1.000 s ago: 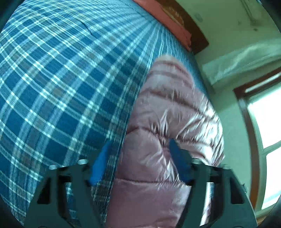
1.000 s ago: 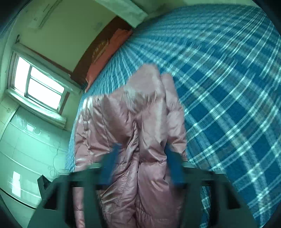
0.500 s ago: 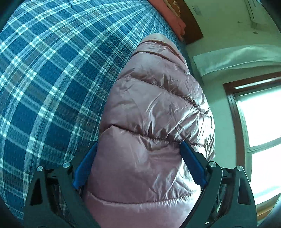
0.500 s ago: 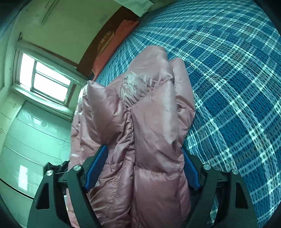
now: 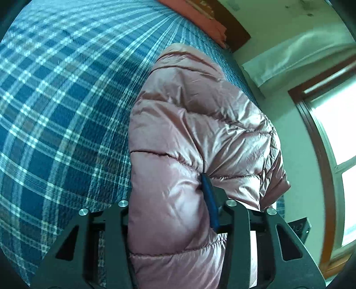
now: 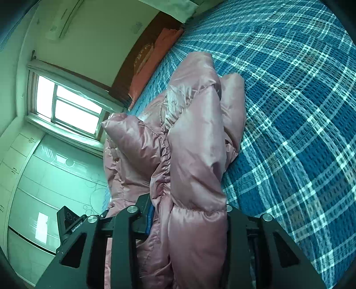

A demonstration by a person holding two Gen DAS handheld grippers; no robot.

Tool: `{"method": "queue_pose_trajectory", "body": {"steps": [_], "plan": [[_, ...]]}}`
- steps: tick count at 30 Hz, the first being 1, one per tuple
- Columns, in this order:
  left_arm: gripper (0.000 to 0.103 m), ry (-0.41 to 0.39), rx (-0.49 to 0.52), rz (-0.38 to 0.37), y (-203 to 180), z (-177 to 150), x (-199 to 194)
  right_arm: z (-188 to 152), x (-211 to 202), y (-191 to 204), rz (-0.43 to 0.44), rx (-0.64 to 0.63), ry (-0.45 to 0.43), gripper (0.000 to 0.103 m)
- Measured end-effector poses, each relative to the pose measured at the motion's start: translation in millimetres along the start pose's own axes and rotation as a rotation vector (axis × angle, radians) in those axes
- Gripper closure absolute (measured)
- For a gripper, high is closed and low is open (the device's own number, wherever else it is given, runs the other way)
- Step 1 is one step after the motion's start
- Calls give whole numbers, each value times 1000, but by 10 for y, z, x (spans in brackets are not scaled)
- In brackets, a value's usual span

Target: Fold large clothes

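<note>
A shiny pink puffer jacket [image 5: 189,124] lies bunched along the edge of a bed with a blue plaid cover [image 5: 55,111]. My left gripper [image 5: 169,200] is shut on a thick quilted fold of the jacket; its right blue pad [image 5: 209,200] presses into the fabric and the left pad is hidden. In the right wrist view the jacket [image 6: 191,155] hangs in folds over the bed cover [image 6: 300,111]. My right gripper [image 6: 187,217] is shut on the jacket's hem end, with fabric bulging over both fingers.
A salmon pillow [image 5: 200,17] and a dark wooden headboard [image 5: 235,29] are at the bed's far end. A window [image 6: 66,104] and pale wardrobe doors [image 6: 44,189] stand beside the bed. A white curtain [image 5: 300,55] hangs near the window.
Both grippers, open around the jacket a second ago, have closed on its folds. The jacket has bunched up between the fingers and lifted slightly.
</note>
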State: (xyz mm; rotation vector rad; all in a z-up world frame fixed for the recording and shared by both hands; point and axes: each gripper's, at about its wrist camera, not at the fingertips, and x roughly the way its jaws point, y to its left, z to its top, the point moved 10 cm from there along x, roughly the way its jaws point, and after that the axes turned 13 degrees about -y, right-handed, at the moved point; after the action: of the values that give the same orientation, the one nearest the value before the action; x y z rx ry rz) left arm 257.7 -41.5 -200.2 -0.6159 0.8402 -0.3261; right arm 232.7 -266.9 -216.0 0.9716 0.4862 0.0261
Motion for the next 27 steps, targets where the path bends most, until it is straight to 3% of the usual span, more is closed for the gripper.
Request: {"method": "queue_pose_trajectory", "body": {"steps": [6, 16, 27], "plan": [[66, -48, 17, 1, 37, 99, -187, -88, -5, 202, 38, -26, -6, 73], [67, -141, 19, 49, 406, 602, -574, -231, 540, 724, 120, -51, 53, 74], [67, -159, -52, 102, 1032, 1001, -494, -540, 1065, 971, 119, -60, 138, 74]]}}
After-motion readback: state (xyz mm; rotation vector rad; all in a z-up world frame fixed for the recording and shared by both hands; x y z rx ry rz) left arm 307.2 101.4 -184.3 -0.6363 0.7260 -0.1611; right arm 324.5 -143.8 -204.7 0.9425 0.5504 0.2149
